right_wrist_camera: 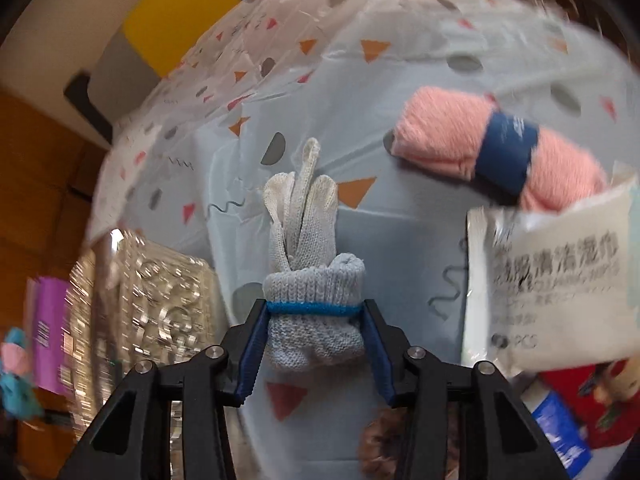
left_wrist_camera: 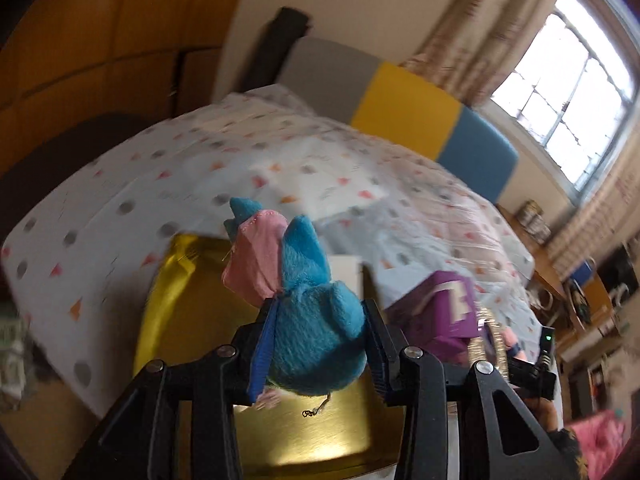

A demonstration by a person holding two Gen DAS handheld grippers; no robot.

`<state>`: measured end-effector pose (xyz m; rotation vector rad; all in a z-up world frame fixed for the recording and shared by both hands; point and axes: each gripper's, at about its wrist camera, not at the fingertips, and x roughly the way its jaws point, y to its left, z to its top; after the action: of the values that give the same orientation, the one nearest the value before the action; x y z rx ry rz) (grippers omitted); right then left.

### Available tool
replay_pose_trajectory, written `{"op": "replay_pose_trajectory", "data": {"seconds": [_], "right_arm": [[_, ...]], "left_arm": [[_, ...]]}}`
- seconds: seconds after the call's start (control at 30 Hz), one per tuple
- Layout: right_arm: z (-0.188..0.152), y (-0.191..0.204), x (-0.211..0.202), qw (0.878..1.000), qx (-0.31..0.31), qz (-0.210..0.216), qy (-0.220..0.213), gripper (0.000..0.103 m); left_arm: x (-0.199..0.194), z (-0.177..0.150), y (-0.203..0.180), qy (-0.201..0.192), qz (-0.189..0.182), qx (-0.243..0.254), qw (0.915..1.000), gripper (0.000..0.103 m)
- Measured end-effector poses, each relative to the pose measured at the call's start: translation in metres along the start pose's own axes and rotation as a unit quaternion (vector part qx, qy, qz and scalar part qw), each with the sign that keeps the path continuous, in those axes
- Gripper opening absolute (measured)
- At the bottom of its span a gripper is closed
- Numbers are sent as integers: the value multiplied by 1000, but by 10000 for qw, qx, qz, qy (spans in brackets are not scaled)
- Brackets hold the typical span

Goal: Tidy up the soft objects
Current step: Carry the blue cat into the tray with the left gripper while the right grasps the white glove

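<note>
Each camera sits just behind its own jaws and looks forward along them, so the black linkage fills the lower part of both fisheye views.

The left wrist view is tilted and looks up the length of the bed (left_wrist_camera: 168, 168) toward the headboard (left_wrist_camera: 404, 114) and the window (left_wrist_camera: 560, 80), from close above a gold box (left_wrist_camera: 172, 292).

The right wrist view hangs close over the bed (right_wrist_camera: 400, 240) and faces along its patterned sheet toward the same headboard (right_wrist_camera: 176, 20).

Both views share the sheet, the headboard and the purple box (left_wrist_camera: 440, 308) (right_wrist_camera: 50, 332).
</note>
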<state>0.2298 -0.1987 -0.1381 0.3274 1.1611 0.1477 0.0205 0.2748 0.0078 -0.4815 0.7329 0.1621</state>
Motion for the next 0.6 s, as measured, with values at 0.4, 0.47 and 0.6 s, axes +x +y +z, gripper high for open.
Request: {"op": "replay_pose_trajectory", "data": {"seconds": [0.4,0.47,0.6], "right_arm": [[-6,12,3,9978,-530,-384,-89,47],[-8,13,2,9972,-606,-435,-93,47],[-8,12,1,9971,-638,-401,-73,48]], "left_arm": [[46,1,13,517,-296,-596,9964,42],[63,10,4,603,-298,-461,9967,44],[102,16,-8,652,-152,-207,9975,50]]}}
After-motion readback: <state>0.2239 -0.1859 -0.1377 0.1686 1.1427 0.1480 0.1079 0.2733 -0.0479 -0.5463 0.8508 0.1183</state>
